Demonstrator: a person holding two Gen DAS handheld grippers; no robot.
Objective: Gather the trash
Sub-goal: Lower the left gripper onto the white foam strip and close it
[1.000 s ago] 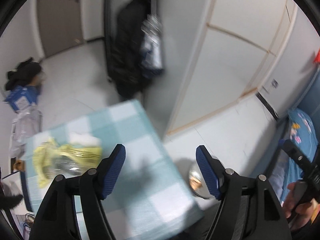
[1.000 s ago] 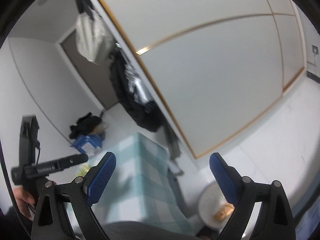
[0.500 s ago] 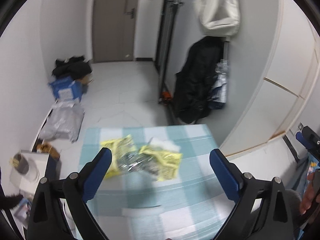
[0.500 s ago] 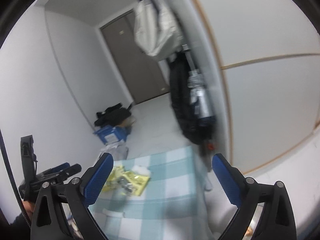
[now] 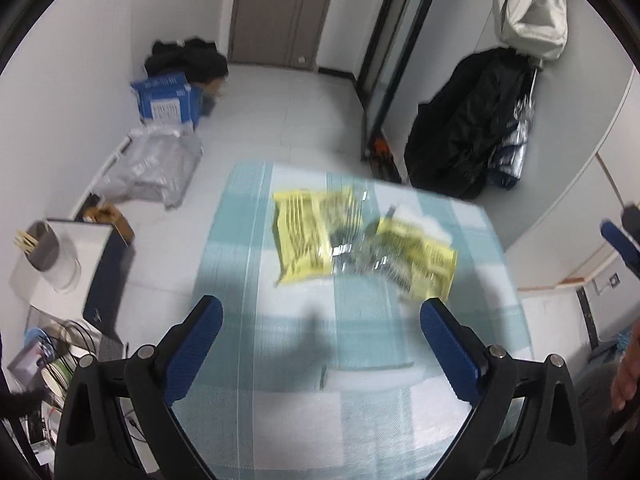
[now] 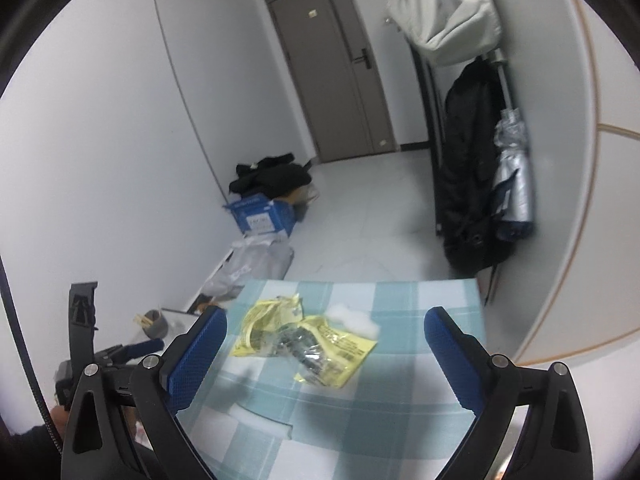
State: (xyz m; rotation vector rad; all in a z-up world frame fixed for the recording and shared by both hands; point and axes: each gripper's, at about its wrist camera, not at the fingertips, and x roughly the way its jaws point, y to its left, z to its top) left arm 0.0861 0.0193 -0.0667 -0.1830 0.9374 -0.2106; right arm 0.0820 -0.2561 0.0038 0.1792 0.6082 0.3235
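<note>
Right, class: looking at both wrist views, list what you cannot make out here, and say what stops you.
- Print on the yellow wrappers: left wrist view, motion blur.
- White wad beside them: right wrist view, too small to identify.
- Table's near edge: both views, cut off by the frame and the claws.
- Right claw: left wrist view, cut by the right edge.

Both wrist views look down from above at the same checkered table, facing the door.

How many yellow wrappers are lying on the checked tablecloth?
2. One yellow wrapper lies toward the left of the checked tablecloth; the other lies to its right, beside a white wad. More may be hidden underneath.
</note>
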